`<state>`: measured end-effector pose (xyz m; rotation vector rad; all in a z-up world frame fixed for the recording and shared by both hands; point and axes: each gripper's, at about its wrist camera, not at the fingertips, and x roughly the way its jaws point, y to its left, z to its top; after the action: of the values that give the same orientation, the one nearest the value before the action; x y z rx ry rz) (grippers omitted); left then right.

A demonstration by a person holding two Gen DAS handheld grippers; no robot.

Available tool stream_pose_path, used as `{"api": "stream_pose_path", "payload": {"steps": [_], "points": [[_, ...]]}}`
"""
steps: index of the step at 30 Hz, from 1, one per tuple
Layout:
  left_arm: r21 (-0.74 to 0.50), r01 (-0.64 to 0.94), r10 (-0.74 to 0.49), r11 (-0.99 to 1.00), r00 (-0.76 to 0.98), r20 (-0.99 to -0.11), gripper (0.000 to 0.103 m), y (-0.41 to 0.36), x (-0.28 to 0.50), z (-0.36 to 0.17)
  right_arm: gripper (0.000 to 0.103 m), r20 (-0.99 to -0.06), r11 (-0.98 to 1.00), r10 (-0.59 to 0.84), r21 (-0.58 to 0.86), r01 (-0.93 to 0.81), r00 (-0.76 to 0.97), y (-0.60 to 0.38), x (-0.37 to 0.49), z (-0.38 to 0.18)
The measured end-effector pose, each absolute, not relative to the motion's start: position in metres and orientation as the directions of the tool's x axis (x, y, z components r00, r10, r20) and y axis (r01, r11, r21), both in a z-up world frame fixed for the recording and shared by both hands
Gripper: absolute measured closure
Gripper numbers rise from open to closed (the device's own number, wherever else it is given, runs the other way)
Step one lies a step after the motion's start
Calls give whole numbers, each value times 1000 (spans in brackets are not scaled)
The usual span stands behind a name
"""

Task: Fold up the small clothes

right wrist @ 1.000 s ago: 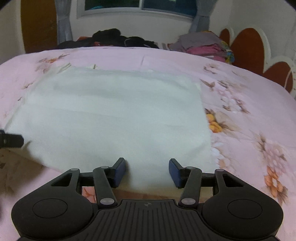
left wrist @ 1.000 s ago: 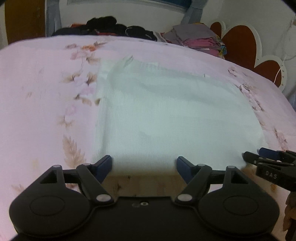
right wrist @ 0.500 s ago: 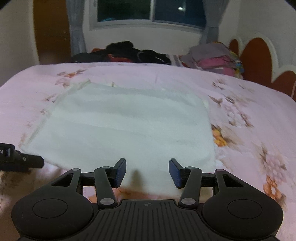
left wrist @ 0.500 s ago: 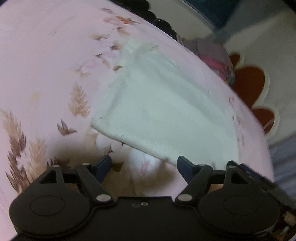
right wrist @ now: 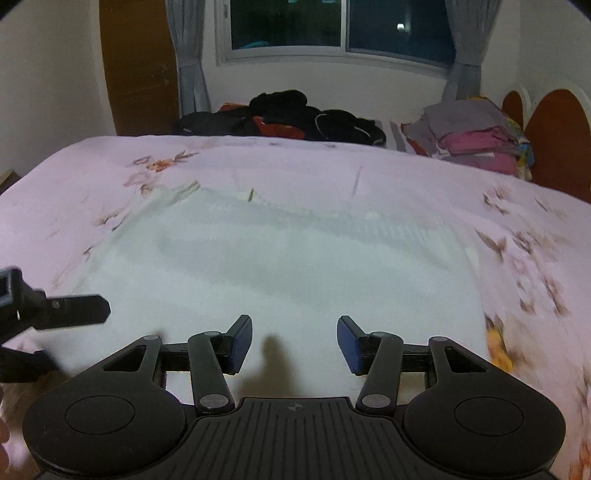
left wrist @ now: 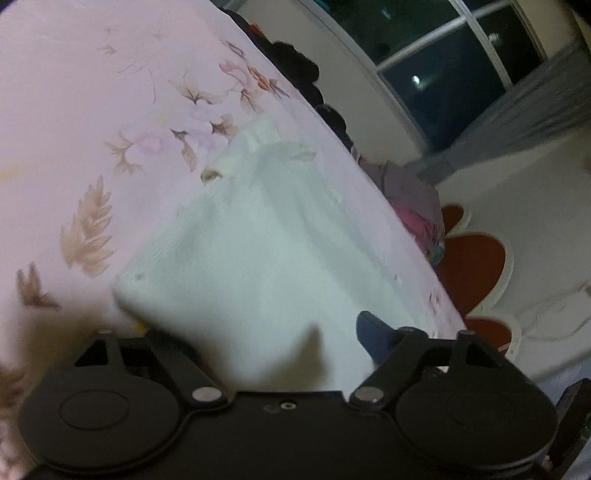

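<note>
A white ribbed garment lies flat on the pink floral bedspread. My right gripper is open, its blue pads over the garment's near edge, nothing between them. My left gripper is rolled to one side and open at the garment's near left corner; the cloth covers its left finger, and only the right blue pad shows. The left gripper's fingers also show in the right wrist view at the garment's left edge.
A heap of dark clothes and a stack of folded grey and pink clothes lie at the far side of the bed. A red and white headboard stands at the right. A window is behind.
My left gripper has rolled and pushed in at the garment's near left corner, which now covers its left finger. My right gripper has tilted up a little and stays open.
</note>
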<state>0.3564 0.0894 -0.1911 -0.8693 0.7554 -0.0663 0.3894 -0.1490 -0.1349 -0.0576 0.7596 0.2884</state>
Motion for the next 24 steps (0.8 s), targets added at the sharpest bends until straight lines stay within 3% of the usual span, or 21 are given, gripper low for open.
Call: {"api": "stream_pose_path", "payload": {"steps": [2,4,6,8,17,19,24], "points": [[-719,-244,-338,650,755,-562,34,91,364,-193,52,-687,957,235,40,-288,687,-143,404,-139],[-728,-251,-333,638,762,-555,51,94,372,-197,53,-687,952,247,40,-303,683,-138,417,-142],[-736,-274,-321,619,766,-556,75,100,378,-204,53,-684,949,247,29,-313,686,-132,423,-147],[-741,-291,-311,605,770,-557,86,106,379,-210,53,-714,946,235,12,-324,660,-126,426,-162],[-704,-275,-275,655,781,-561,95,105,373,-202,52,-678,946,197,-59,-319,708,-119,421,-176],[-680,-257,-255,687,792,-555,96,99,373,-192,52,-691,953,211,-13,-304,691,-123,426,-174],[-521,-118,-204,845,830,-519,96,68,372,-147,52,-681,954,222,3,-300,698,-125,423,-168]]}}
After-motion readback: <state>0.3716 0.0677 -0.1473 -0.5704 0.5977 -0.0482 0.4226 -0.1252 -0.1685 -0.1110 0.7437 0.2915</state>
